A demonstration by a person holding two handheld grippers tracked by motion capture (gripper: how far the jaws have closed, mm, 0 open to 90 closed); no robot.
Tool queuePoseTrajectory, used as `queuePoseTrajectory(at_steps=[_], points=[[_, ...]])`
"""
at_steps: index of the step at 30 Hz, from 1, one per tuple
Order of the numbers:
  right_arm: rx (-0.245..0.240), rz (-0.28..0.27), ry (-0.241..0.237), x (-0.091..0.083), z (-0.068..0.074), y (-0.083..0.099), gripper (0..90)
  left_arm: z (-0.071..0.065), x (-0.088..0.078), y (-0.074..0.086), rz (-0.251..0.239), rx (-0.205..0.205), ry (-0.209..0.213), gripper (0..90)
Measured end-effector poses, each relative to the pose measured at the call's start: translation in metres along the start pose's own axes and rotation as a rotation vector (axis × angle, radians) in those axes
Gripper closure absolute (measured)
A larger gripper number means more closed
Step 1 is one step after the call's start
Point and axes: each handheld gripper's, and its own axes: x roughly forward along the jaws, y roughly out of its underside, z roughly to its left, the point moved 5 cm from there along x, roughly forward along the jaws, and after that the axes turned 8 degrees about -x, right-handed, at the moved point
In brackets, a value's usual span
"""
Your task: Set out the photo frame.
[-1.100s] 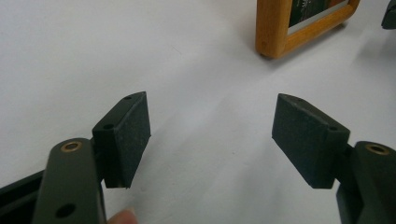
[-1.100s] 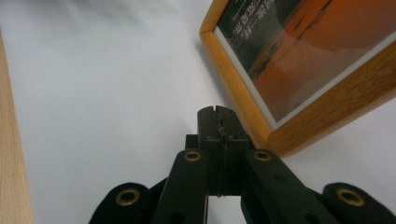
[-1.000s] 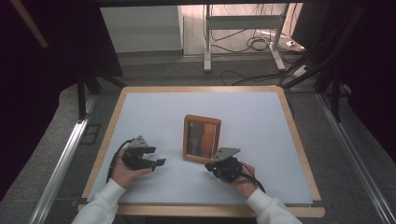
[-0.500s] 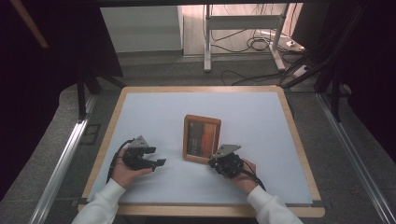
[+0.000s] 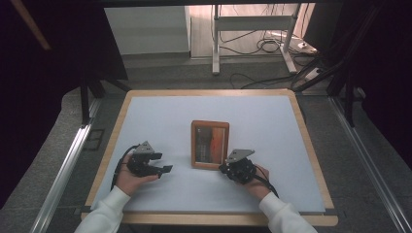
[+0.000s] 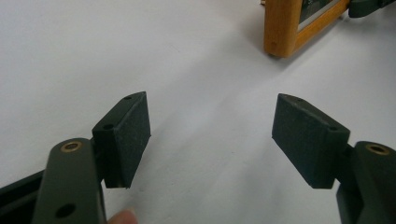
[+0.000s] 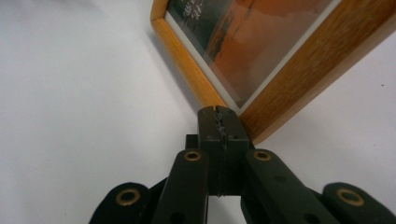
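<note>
Right claw [image 5: 232, 167] has slid in over the last second, jaws pressed together, tips now at the near right corner of the picture frame [image 5: 210, 144]; can't tell if touching. Frame lies flat mid-surface [image 5: 272, 121], unmoved. Left claw [image 5: 163, 165] stays put left of it, jaws wide, empty. I read this as setup to nudge or lift that corner.

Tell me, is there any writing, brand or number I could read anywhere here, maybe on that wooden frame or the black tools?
None can be read.
Picture frame: an orange and dark picture with pale marks near one corner, too blurred to tell whether they are letters.
Left gripper and right gripper: plain black, no label visible.
Table: plain white, no marks.
</note>
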Motion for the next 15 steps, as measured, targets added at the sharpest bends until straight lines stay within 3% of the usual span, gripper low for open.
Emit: queuePoseTrajectory(at_steps=[15], points=[[0.007, 0.001, 0.002, -0.0009, -0.0023, 0.0031, 90.0, 0.0001, -0.0005, -0.0001, -0.002, 0.0, -0.001, 27.6]])
